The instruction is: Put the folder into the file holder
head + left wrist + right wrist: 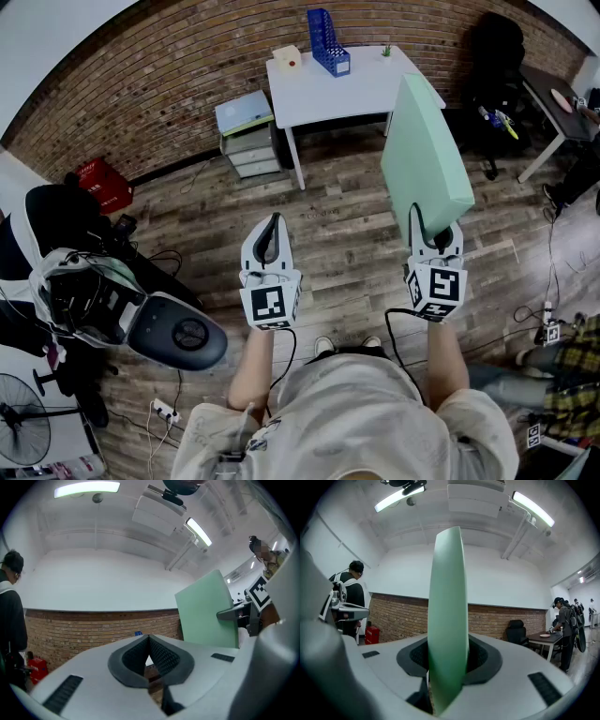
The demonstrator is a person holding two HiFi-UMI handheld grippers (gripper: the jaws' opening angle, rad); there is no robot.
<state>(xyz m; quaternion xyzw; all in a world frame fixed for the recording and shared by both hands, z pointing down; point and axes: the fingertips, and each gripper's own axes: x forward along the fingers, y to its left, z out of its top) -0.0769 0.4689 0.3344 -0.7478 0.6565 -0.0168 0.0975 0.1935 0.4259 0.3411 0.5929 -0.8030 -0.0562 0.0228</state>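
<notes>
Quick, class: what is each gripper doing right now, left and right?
Left gripper: closed, holding nothing.
Right gripper: closed on the green folder.

person is wearing pale grey short-sleeved T-shirt (361,412) | left gripper (273,223) and right gripper (435,227) are showing white shells, black ribbed pads (161,657) | each is carrying black-white marker cube (270,305) | black cables (394,330) are trailing to torso
</notes>
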